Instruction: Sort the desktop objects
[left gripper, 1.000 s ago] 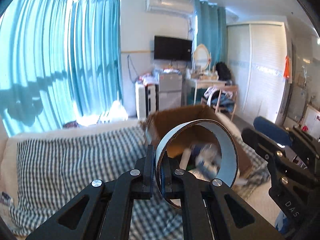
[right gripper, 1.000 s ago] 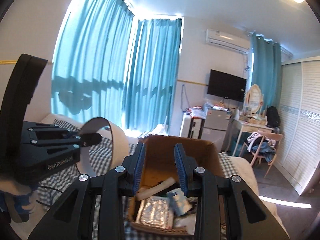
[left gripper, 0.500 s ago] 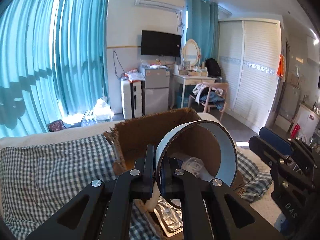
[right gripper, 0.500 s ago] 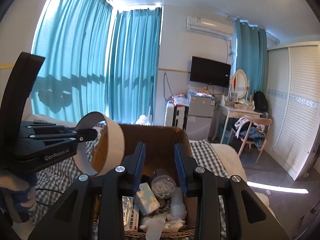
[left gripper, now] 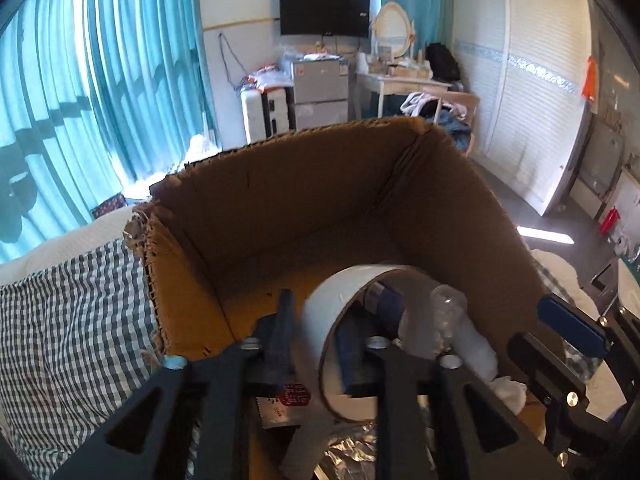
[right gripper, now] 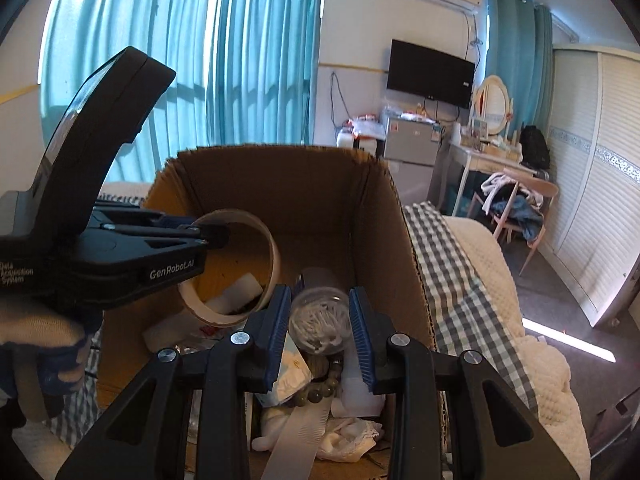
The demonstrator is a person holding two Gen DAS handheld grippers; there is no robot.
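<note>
On my left wrist camera, the left gripper sits inside the cardboard box, its fingers spread apart. The tape roll stands on edge between them; one finger is outside its wall and one inside, but I cannot tell whether they touch it. A clear plastic bottle lies just right of the roll, and silver foil packaging lies on the box floor below.

On my right wrist camera, the right gripper hovers over the box, fingers parted and gripping nothing. Below their gap sits a round clear container of white sticks, with beads nearer the lens. To the left, the other gripper reaches the tape roll at its rim, above the box interior. A checkered cloth lies beside the box.
</note>
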